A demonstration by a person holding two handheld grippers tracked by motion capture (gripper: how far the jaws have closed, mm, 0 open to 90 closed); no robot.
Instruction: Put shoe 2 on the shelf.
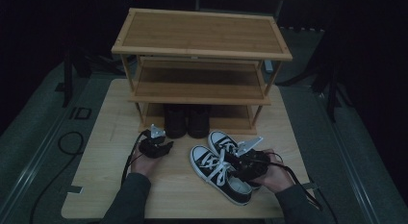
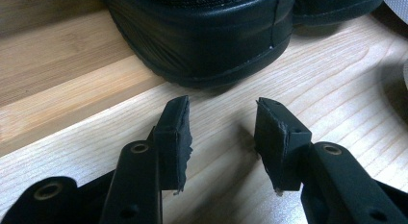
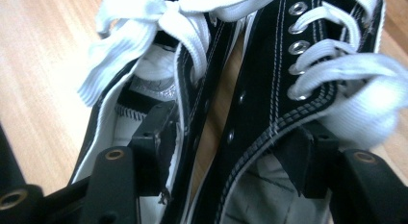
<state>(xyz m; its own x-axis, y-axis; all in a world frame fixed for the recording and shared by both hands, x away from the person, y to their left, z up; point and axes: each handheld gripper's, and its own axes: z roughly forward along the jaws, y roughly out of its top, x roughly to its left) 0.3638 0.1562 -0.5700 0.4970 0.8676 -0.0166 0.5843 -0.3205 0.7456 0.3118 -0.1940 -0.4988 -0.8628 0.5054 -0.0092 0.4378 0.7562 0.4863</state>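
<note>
Black-and-white sneakers point(image 1: 220, 166): pair side by side on the table point(image 1: 96, 185), toes toward the shoe rack point(image 1: 202, 51), just in front of its bottom shelf.

Left gripper point(image 1: 161, 148): resting low on the table, left of the pair and well apart from it. Jaws spread, nothing between the pads point(image 2: 175, 137). Directly ahead of the jaws, close but not touching: heel of the black shoes point(image 2: 202, 36) parked on the bottom shelf. Idle for this step.

Right gripper point(image 3: 226, 152): dropped over the heel ends of both sneakers at once. Left jaw inside the opening of one sneaker point(image 3: 139, 113), right jaw inside the other sneaker point(image 3: 298, 65), the two inner collar walls together between the pads. Jaws partly spread; cannot tell whether the pads press on the collars yet, so grasp not confirmed.

Step in hand, as judged: pinch both collars together and lift the pair as one toward the rack. To do well: seat pads deeper onto the stitched collar walls before clenching, not on the lining edge alone; keep the loose white laces point(image 3: 130, 36) out of the pinch; clench fully, test with a small lift, keep soles level; watch for one sneaker slipping free.

Writing: no brand, label or text readable on sneakers, rack or table. Faint marks on the floor beside the table, not reliably legible.
</note>
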